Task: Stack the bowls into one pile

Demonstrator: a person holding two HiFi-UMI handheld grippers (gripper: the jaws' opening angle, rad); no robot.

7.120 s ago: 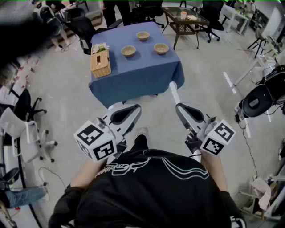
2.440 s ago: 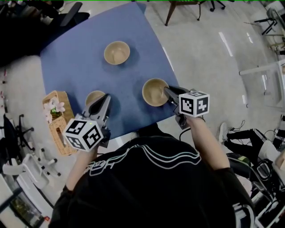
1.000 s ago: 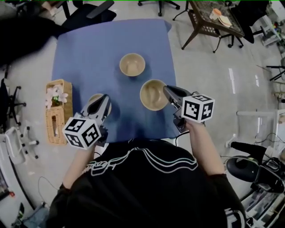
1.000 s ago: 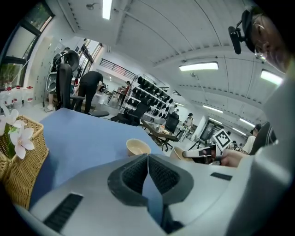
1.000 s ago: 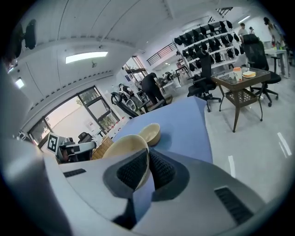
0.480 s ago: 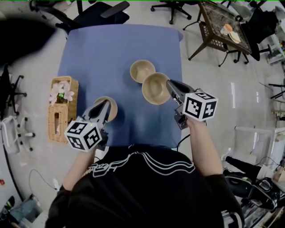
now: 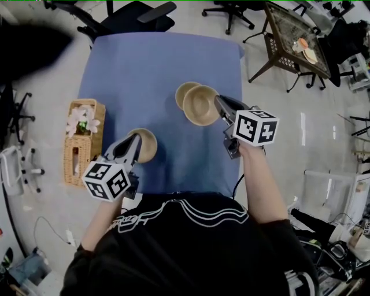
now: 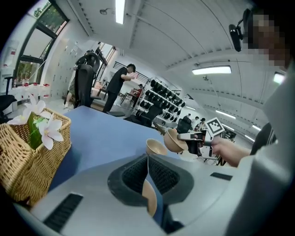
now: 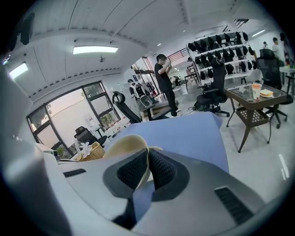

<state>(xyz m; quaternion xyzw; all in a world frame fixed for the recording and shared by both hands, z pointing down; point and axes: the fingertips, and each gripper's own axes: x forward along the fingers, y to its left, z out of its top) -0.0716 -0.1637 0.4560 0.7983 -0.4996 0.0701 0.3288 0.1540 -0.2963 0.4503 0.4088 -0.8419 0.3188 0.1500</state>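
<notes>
The surface [image 7: 115, 75] is a square top draped in a blue cloth. It fills the middle of the head view, with pale floor [image 7: 277, 127] on every side. A wicker basket [image 7: 81, 147] holding white flowers [image 7: 81, 120] stands at its left edge.

Your left tongs [image 7: 134, 139] are closed on the rim of the near bowl [image 7: 145, 144], which sits over the front-left part of the cloth. The left gripper view shows that rim pinched between the black pads [image 8: 138, 173], but you cannot tell whether the bowl rests or is lifted.

Your right tongs [image 7: 218, 104] are clamped on the rim of the raised bowl [image 7: 200, 105]. It is tilted and clear of the cloth, partly over the resting bowl [image 7: 182, 92] — the one that stands free toward the surface's right side. In the right gripper view the pads meet on the tan wall of the raised bowl [image 9: 126, 147].

Dark office chairs [image 7: 133, 14] stand beyond the far edge. At the upper right a dark side table [image 7: 289, 34] carries a cup [image 7: 300, 43] and a plate [image 7: 310, 55]. The right gripper view adds large windows [image 9: 69, 115], wall racks [image 9: 221, 46] and a standing person [image 9: 163, 80].
</notes>
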